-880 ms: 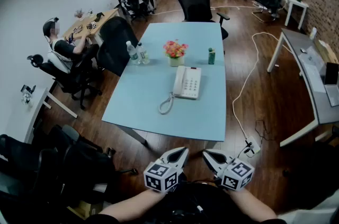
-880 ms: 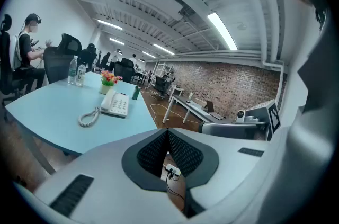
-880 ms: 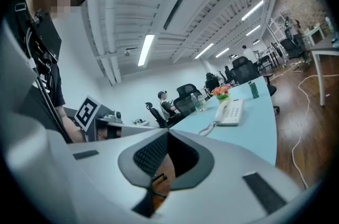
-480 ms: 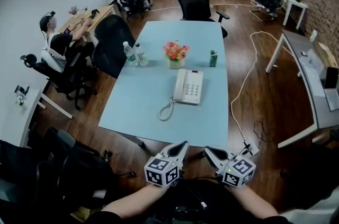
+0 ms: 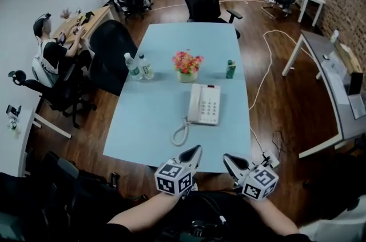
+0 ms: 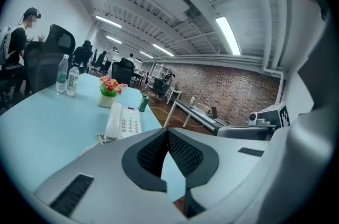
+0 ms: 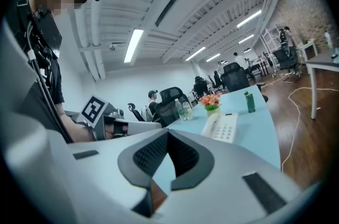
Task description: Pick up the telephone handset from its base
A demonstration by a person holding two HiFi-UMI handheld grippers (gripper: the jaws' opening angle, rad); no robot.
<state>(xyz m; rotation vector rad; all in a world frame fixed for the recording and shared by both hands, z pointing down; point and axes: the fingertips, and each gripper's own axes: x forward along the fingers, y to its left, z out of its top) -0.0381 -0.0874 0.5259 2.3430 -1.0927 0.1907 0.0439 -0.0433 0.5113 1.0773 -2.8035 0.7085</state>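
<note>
A white desk telephone (image 5: 205, 104) lies on the light blue table (image 5: 154, 121), its handset (image 5: 195, 104) resting on the left side of the base and a coiled cord (image 5: 180, 133) trailing toward the near edge. The same telephone (image 6: 122, 121) shows ahead of the left gripper and, further off, as the telephone (image 7: 222, 126) in the right gripper view. My left gripper (image 5: 195, 150) and right gripper (image 5: 227, 158) hover side by side at the table's near edge, well short of the phone. Both are shut with their tips touching and nothing between them.
A flower pot (image 5: 187, 66), a small green bottle (image 5: 230, 69) and two water bottles (image 5: 138, 66) stand beyond the phone. Black office chairs (image 5: 108, 46) ring the table. A person sits at a desk at left (image 5: 48, 52). A white cable (image 5: 264, 80) runs across the floor at right.
The view has moved closer to the table; the phone and the table's near edge now sit nearer to both grippers. The grippers keep the same side-by-side pose, jaws shut.
</note>
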